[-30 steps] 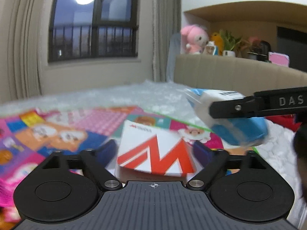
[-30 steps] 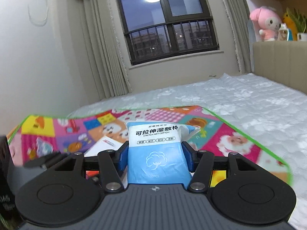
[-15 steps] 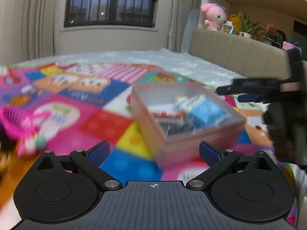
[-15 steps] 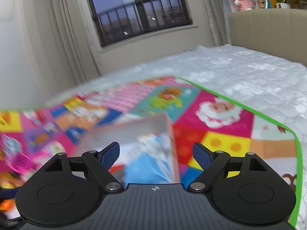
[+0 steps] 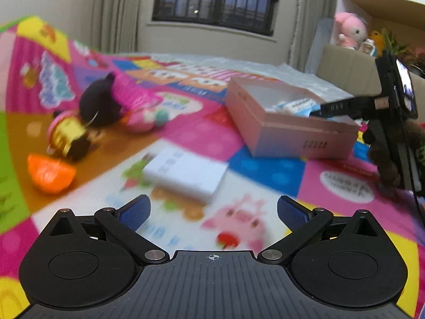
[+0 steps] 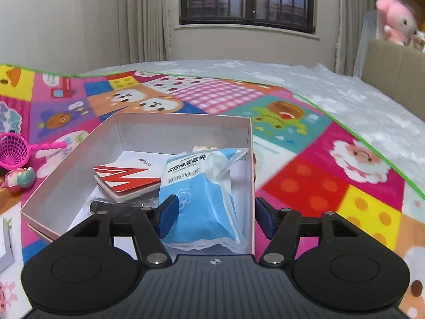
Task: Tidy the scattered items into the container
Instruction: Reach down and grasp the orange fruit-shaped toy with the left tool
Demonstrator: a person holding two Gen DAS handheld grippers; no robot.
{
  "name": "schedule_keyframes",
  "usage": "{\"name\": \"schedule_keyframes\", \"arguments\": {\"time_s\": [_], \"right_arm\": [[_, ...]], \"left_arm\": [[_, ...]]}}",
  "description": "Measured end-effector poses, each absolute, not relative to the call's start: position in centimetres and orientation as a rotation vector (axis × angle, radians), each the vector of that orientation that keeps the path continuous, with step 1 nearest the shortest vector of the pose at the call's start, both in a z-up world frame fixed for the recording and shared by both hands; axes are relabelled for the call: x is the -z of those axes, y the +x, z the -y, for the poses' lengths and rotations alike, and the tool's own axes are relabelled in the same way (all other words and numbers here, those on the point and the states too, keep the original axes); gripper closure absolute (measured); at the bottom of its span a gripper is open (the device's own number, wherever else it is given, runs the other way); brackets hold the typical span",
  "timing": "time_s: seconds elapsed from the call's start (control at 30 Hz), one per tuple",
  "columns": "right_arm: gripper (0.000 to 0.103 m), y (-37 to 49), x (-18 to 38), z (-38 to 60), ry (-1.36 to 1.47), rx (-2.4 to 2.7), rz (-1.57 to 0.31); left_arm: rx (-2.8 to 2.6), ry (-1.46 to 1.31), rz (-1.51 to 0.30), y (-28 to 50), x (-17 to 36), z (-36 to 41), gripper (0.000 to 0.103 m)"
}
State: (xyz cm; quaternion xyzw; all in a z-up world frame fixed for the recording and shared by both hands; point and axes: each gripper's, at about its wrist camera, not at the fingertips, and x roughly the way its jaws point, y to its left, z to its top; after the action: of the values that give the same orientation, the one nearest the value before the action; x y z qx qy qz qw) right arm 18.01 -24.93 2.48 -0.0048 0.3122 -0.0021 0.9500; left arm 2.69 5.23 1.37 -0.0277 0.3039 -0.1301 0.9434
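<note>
pink box [image 6: 183, 125] | blue wipes pack [image 6: 198, 199] lies inside, between closing right tool [image 6: 213, 216] pads, seemingly unpinched | left tool [image 5: 213, 211] spread, opening over white box [image 5: 186, 176], likely next

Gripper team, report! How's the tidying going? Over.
Left gripper opening, empty, facing white box. Right gripper closing, blue pack between jaws, inside pink box. Toys lie on mat; nothing blocking.
</note>
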Motion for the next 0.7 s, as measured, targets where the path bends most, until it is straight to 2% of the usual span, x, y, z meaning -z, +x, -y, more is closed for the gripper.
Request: {"name": "schedule_keyframes", "arguments": {"time_s": [0.03, 0.2, 0.3, 0.43, 0.57, 0.63, 0.67, 0.7], "right_arm": [[0.04, 17.8, -2.9, 24.2, -0.025, 0.02, -0.63], [0.025, 13.3, -6.5, 19.0, -0.098, -0.036, -0.49], [0.024, 10.8, -7.7, 14.9, -0.146, -0.174, -0.488], [0.024, 9.5, -6.0, 9.3, -0.168, -0.377, -0.597], [0.028, 9.4, -2.9, 4.2, -0.252, -0.442, -0.649], [0.036, 10.3, -1.8, 2.7, -0.274, -0.456, -0.676], [0.044, 10.7, -1.2, 2.1, -0.283, -0.462, -0.701], [0.045, 10.9, -0.6, 1.8, -0.29, -0.46, -0.716]], "left_arm": [[0.26, -0.069, -0.631, 2.6, -1.0, -5.6, 0.0], [0.264, -0.075, -0.6, 1.4, -0.8, -6.4, 0.0], [0.208, -0.025, -0.589, 1.0, -0.9, -7.2, 0.0], [0.064, 0.015, -0.55, 0.2, -1.5, -10.3, 0.0], [-0.02, -0.032, -0.537, -0.1, -2.6, -13.9, 0.0], [-0.035, -0.045, -0.529, 0.0, -3.2, -15.1, 0.0], [-0.035, -0.05, -0.53, 0.2, -3.4, -15.6, 0.0], [-0.034, -0.052, -0.535, 0.5, -3.5, -15.9, 0.0]]}}
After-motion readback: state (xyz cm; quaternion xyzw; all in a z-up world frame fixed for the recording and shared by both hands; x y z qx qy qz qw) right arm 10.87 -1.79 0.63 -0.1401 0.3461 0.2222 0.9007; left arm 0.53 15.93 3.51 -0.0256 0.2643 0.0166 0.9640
